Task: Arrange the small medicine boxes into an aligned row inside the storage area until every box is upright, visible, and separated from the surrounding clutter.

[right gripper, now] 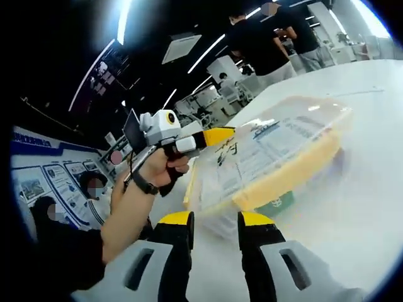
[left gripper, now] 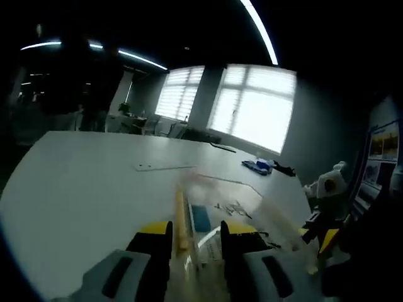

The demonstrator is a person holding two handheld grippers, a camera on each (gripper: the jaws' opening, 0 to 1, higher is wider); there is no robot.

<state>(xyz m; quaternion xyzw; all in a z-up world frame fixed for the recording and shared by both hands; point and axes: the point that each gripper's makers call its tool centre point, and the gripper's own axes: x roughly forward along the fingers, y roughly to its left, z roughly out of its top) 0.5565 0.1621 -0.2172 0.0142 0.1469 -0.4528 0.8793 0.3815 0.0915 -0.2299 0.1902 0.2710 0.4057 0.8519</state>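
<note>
Medicine boxes: flat printed cartons lie stacked inside a clear plastic storage bin resting on the white table; none is upright or in a row yet.
Bin contents: a yellow-edged carton is the largest; a green-marked one sits under it.
Handling, my judgement: light, stiff cardboard, easily crushed at the corners and slippery on printed faces; best pinched across the narrow sides, near the middle.
Bin wall: thin and probably flexible.
Left gripper: the jaws appear closed on the bin's near edge, which blurs up between them; seen from the right gripper view, this gripper meets the bin's far end, held by a hand.
Right gripper: jaws apart, holding nothing, just short of the bin's near wall.
Surroundings: people stand beyond the table.
</note>
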